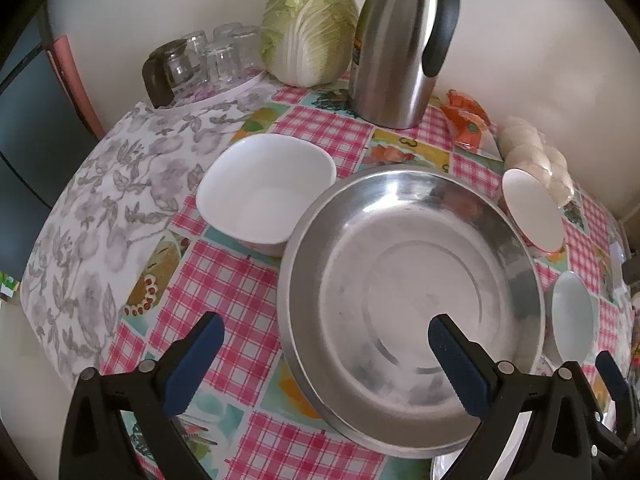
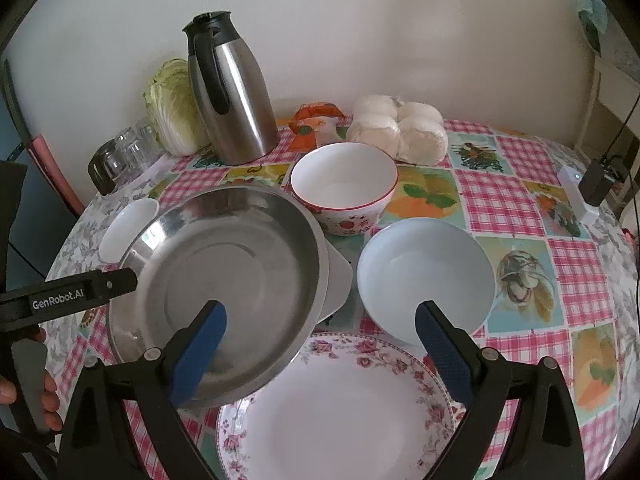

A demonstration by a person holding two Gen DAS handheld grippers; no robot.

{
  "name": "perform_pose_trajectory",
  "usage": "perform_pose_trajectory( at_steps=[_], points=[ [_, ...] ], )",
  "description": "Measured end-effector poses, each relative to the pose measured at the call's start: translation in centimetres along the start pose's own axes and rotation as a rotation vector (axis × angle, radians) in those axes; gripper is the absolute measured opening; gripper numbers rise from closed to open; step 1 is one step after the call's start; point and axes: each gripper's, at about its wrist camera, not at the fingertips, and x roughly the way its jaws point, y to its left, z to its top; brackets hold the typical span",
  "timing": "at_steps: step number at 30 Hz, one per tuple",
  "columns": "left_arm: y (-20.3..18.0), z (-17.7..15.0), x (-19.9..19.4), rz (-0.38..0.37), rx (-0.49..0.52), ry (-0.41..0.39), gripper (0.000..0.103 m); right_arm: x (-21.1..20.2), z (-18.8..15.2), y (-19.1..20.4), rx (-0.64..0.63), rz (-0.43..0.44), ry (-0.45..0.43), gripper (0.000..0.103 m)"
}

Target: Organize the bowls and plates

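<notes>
Two grippers hang over the checked tablecloth (image 2: 516, 196), both with jaws spread wide and nothing pinched between them. The left gripper (image 1: 324, 364) straddles the near-left rim of the steel basin (image 1: 412, 300): its right finger sits over the basin's floor, its left finger over bare cloth outside the wall, neither pressing on the metal. The right gripper (image 2: 320, 356) has its left finger over the basin's near edge and its right finger in front of the pale blue bowl (image 2: 426, 276), with the floral plate (image 2: 340, 408) directly below the gap.

Judging by how things lie, the basin (image 2: 224, 264) rests tilted, one edge lapping onto the floral plate and the far side lying on a white square dish (image 2: 340, 276), so it looks set down rather than seated. Still loose are the square white bowl (image 1: 266, 192) beyond the basin on the left hand's side, and the red-rimmed bowl (image 2: 344, 184) and blue bowl on the right hand's side. The blue bowl lies just ahead and to the right of the right gripper, making it the nearer pick for that hand; round, it has no long axis to line up with
</notes>
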Motion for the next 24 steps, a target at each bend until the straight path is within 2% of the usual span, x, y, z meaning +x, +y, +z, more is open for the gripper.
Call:
perform_pose_trajectory(
  at_steps=[6, 18, 24],
  points=[
    [-0.5, -1.2, -1.5, 0.003, 0.021, -0.037, 0.103, -1.2, -1.0, -0.7, 0.021, -0.022, -0.002, 0.096],
    [-1.3, -4.0, -4.1, -0.11, -0.034, -0.123, 0.103, -3.9, -3.2, -3.7, 0.121, -0.02, -0.005, 0.096],
    [-2.7, -5.3, -4.7, -0.157, -0.01, -0.132, 0.103, -5.2, -4.2, -5.0, 0.155, -0.028, -0.003, 0.096]
  ],
)
